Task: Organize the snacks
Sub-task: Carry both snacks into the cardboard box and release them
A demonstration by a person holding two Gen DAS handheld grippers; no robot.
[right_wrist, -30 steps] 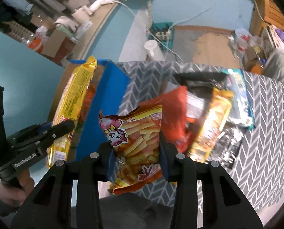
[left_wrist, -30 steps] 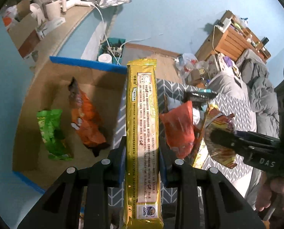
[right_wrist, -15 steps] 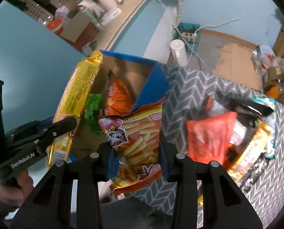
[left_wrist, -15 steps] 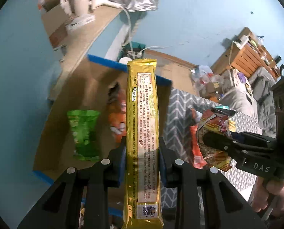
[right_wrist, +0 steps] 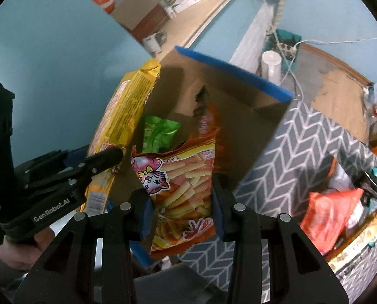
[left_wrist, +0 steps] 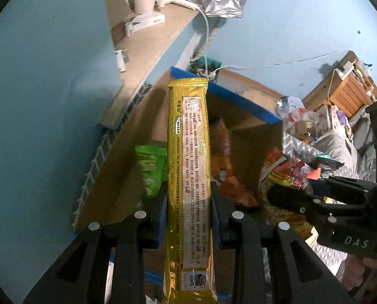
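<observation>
A long yellow snack packet [left_wrist: 189, 177] is clamped between the blue pads of the left tongs [left_wrist: 188, 212], held lengthwise along the fingers so that its crimped top end is seen over the far blue-edged rim of the cardboard box [left_wrist: 249, 106]. In the right wrist view the same yellow packet [right_wrist: 122, 116] is seen at the box's left wall, gripped by the left tongs [right_wrist: 112, 155], with a hand [right_wrist: 16, 250] around the handle below.

An orange packet printed with potato sticks and a pink cat [right_wrist: 181, 185] is clamped by the right tongs [right_wrist: 182, 207], its torn upper edge raised over the box's near edge. From the left wrist view, this packet [left_wrist: 284, 177] is seen at the right side of the box, gripped by the right tongs [left_wrist: 277, 193].

Inside the box a green packet [right_wrist: 160, 131] and an orange-brown packet [left_wrist: 224, 162] are lying on the cardboard floor, side by side.

The box stands at the left end of a surface covered with a grey chevron-patterned cloth [right_wrist: 289, 152]. Toward the right end of that cloth, a heap of other snacks is left, a red packet [right_wrist: 330, 215] among them, well apart from the box.
</observation>
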